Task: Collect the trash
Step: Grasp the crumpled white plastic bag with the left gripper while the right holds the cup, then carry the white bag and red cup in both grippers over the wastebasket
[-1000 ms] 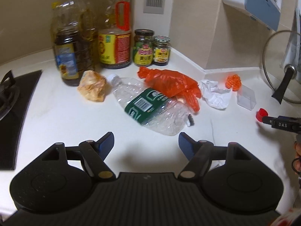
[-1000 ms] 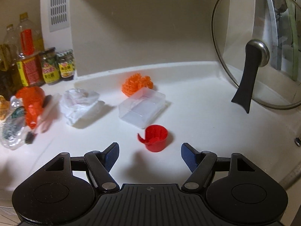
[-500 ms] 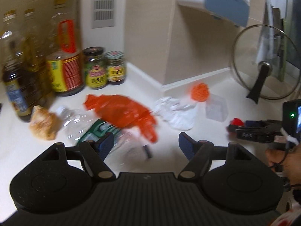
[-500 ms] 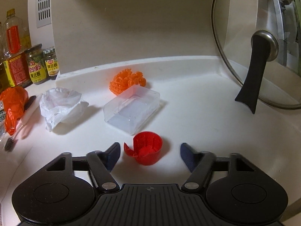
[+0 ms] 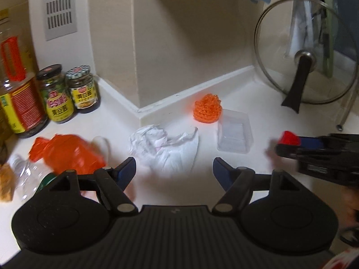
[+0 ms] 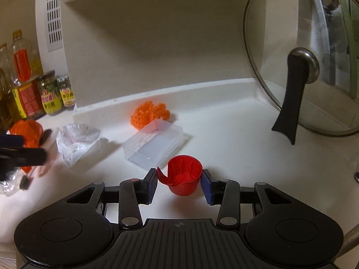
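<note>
Your right gripper (image 6: 179, 182) has just been closing, and its blue pads now press on both sides of the red bottle cap (image 6: 182, 176), which sits on the white countertop (image 6: 235, 139) just near the clear plastic box (image 6: 154, 144). Your left gripper (image 5: 174, 171) stands open with nothing between its jaws, and the crumpled white tissue (image 5: 166, 145) lies just beyond it.

I think the cap can slip out: it is small and round, its torn ring sticks out on the left, and the pads hold only its rim. If you lift fast, it may roll away toward the glass pot lid (image 6: 307, 62) on the far right.

The counter is smooth and pale, in a kitchen corner with beige walls. An orange mesh scrubber (image 6: 149, 114) lies behind the box. At the far left stand sauce jars (image 5: 67, 94), with an orange plastic bag (image 5: 67, 154) nearer.
</note>
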### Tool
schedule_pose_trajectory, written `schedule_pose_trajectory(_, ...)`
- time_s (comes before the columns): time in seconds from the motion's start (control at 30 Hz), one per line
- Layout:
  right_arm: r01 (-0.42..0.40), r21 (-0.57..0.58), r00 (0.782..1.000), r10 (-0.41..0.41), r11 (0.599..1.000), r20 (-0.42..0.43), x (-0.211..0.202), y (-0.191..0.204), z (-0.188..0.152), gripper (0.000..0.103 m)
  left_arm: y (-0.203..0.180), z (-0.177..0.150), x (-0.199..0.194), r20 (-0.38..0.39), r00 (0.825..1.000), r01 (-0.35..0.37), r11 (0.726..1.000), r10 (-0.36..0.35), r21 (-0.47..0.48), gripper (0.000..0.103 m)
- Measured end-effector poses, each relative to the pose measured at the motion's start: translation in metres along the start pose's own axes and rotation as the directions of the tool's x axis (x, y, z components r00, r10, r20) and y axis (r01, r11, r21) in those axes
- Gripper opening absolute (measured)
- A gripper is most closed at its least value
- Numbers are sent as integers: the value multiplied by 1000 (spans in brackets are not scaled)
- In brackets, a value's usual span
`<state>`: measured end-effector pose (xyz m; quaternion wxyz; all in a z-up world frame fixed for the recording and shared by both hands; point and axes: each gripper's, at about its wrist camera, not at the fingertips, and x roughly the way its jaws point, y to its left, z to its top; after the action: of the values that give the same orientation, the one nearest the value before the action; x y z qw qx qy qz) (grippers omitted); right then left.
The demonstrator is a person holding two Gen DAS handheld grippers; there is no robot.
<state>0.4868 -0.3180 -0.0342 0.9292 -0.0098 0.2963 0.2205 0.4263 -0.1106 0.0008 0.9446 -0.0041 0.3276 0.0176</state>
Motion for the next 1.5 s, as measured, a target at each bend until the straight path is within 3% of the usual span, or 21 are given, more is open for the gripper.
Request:
schedule_pose_trajectory(0.23,-11,19,1000,11,1000,2,0,-10,3,42,-15,8,56,-32,991,-129,988,133,84,85)
schedule_pose_trajectory(0.4,-15,29,1000,15,999,-1,5,-14,4,42,-12,15,83,-65,988,-132,986,139,105,83)
schedule_pose_trajectory(0.43,-14,33,1000,14,999,-1,6,-15,4,42,-13,15,88,-80,987,-130,985,140,116,77)
schedule_pose_trajectory(0.57,-16,46,1000,16,999,4,5,-15,4,42,-13,11,93,-121,987,-86,988,101,127,39)
schedule_pose_trajectory(0.63,-17,43,1000,17,999,6,2,-13,5,42,-15,10,86,-114,989,-82,987,98,138,25)
schedule_pose_trajectory(0.73,-25,41,1000,24,999,9,-3,-10,5,42,-14,8,72,-119,991,-43,994,55,98,22)
schedule_pose_trajectory(0.93,-64,30,998,64,998,-2,-20,1,-2,42,-12,-4,26,-122,992,22,1000,-21,11,21)
schedule_pose_trajectory(1.23,-184,-25,982,182,983,-53,-51,40,-33,42,-4,-44,-52,-139,990,30,997,-39,-69,21)
schedule_pose_trajectory(1.5,-173,-32,984,171,984,-59,-100,89,-62,42,10,-83,-104,-134,986,91,993,-101,-77,21)
